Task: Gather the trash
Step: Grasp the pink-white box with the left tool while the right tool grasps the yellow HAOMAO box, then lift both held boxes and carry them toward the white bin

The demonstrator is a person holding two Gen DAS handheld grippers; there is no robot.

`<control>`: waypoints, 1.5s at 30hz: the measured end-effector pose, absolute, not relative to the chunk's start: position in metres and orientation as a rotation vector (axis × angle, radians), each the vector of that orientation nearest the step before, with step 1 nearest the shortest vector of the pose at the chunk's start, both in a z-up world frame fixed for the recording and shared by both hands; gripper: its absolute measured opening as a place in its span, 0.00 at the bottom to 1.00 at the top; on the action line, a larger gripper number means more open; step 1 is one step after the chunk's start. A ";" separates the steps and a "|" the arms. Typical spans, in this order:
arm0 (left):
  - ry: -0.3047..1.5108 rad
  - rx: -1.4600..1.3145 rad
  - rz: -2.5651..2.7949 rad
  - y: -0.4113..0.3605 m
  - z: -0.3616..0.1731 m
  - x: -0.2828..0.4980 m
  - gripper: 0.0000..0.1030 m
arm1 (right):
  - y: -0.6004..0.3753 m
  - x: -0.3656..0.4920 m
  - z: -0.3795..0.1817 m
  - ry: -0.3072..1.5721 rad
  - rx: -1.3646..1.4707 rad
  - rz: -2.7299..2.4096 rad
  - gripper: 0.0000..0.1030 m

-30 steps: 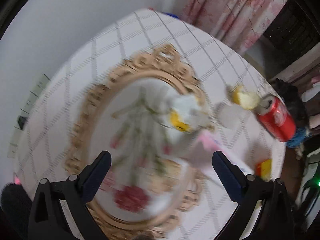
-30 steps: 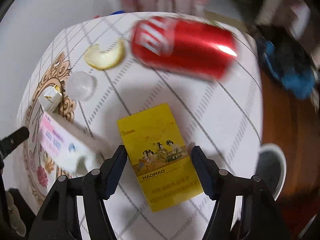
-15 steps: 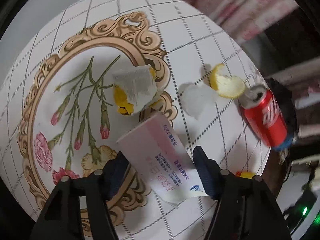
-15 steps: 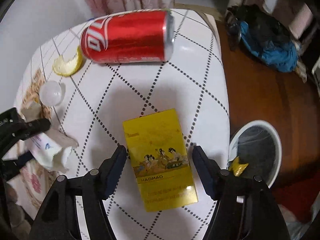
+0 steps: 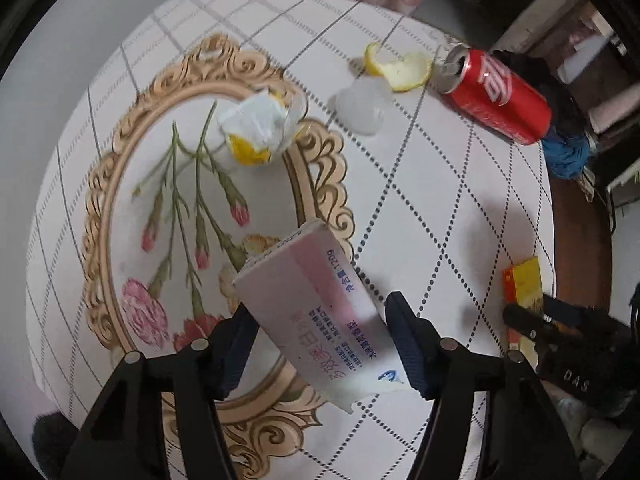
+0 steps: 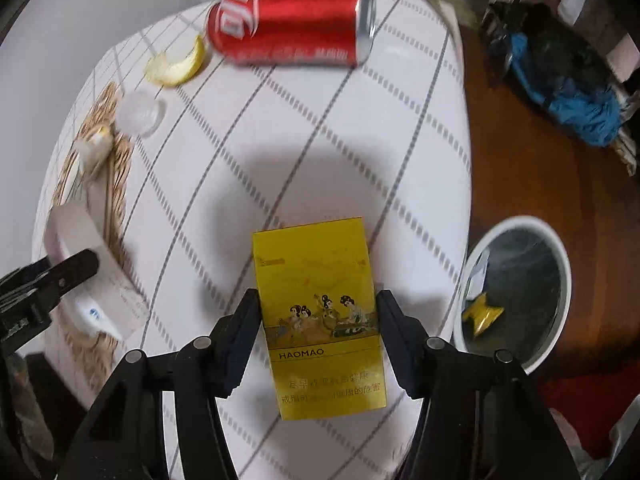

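My left gripper [image 5: 318,330] is shut on a white and pink carton [image 5: 308,304] and holds it above the table; the carton also shows in the right wrist view [image 6: 86,276]. My right gripper [image 6: 318,334] is shut on a yellow HAOMAO cigarette pack [image 6: 320,316], lifted over the table's right edge; the pack shows in the left wrist view [image 5: 522,284]. A red cola can [image 5: 498,96] lies on its side at the far right. A yellow peel [image 5: 400,68], a clear plastic lid [image 5: 362,106] and a crumpled wrapper [image 5: 258,128] lie on the table.
The round table [image 5: 440,208] has a white checked cloth with a gold-framed flower print. A white trash bin [image 6: 516,292] stands on the wooden floor to the right, with a yellow scrap inside. Blue and black cloth [image 6: 560,80] lies on the floor beyond.
The left gripper closed on the white and pink carton and lifted it. The right gripper raised the yellow pack off the table, toward the bin side.
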State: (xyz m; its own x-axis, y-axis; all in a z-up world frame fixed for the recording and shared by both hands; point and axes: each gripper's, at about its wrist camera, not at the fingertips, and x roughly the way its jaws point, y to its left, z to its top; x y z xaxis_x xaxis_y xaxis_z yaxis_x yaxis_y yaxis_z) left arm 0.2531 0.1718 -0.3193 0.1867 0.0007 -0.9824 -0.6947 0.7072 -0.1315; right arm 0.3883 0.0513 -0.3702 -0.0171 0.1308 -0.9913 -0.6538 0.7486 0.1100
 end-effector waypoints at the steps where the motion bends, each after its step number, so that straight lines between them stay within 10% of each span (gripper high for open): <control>1: 1.312 -0.677 0.547 0.172 -0.324 0.252 0.61 | 0.050 0.389 -0.372 1.473 -0.459 0.652 0.59; 26: 1.183 -0.482 0.625 0.123 -0.275 0.227 0.51 | 0.053 0.352 -0.358 1.329 -0.498 0.631 0.57; 45: 0.952 -0.247 0.356 0.008 -0.169 0.315 0.51 | -0.102 0.397 -0.239 1.056 -0.130 0.515 0.57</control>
State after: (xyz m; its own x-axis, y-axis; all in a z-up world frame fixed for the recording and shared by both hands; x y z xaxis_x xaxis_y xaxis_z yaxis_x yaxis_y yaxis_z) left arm 0.3149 0.0075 -0.1691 0.5290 0.1871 -0.8278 -0.4016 0.9144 -0.0499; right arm 0.3973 -0.1025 -0.2387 0.3867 0.3421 -0.8564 -0.4641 0.8747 0.1398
